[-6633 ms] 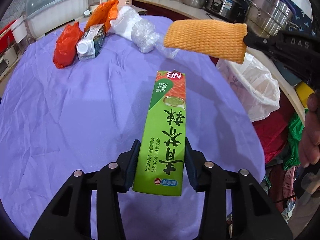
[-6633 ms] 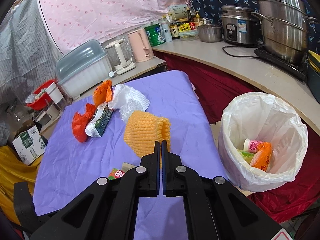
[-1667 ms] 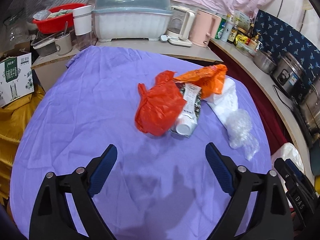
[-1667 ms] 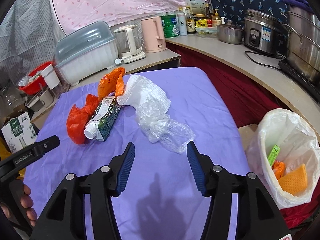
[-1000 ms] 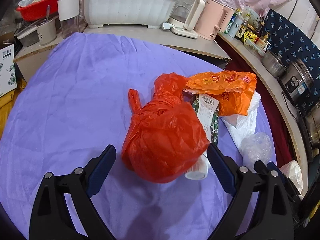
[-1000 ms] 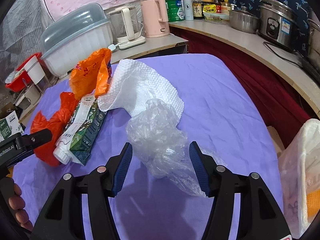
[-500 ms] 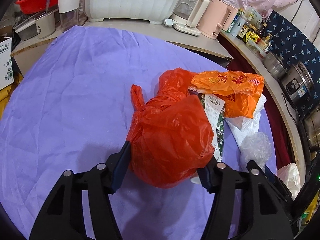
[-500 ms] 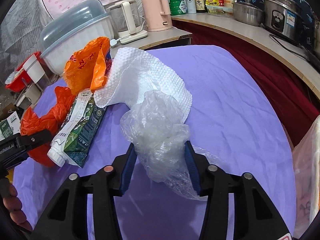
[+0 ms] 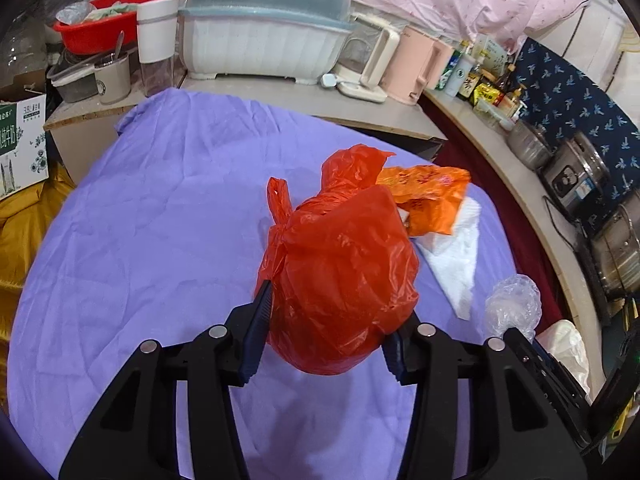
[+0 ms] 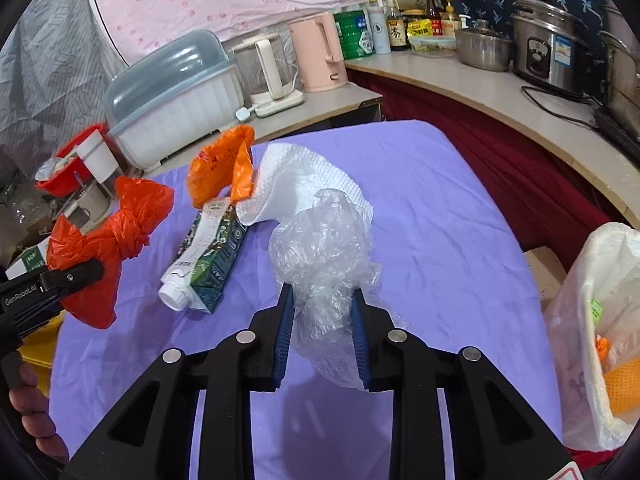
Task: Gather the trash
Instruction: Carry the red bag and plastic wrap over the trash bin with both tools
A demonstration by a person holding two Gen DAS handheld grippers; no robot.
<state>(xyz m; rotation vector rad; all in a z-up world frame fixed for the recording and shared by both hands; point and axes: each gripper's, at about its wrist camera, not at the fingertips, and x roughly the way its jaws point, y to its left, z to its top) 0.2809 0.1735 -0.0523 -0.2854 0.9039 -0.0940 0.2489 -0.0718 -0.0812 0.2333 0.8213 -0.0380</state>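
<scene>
My left gripper (image 9: 326, 328) is shut on a knotted red plastic bag (image 9: 340, 276) and holds it above the purple tablecloth (image 9: 152, 232); the bag also shows in the right wrist view (image 10: 108, 244). My right gripper (image 10: 322, 328) is shut on a crumpled clear plastic bag (image 10: 324, 252), lifted off the cloth. A green drink carton (image 10: 208, 260), an orange wrapper (image 10: 224, 168) and a white paper towel (image 10: 304, 184) lie on the cloth. The white-lined trash bin (image 10: 592, 320) stands at the right, below the table edge.
A covered dish rack (image 9: 260, 28), kettles (image 9: 412, 64) and a red bowl (image 9: 100, 28) stand on the counter behind the table. Pots and a rice cooker (image 10: 552, 52) line the right counter. A cardboard box (image 9: 20, 148) sits at far left.
Both grippers closed on their bags and lifted them: the left raised the red bag off the carton, the right raised the clear bag off the cloth.
</scene>
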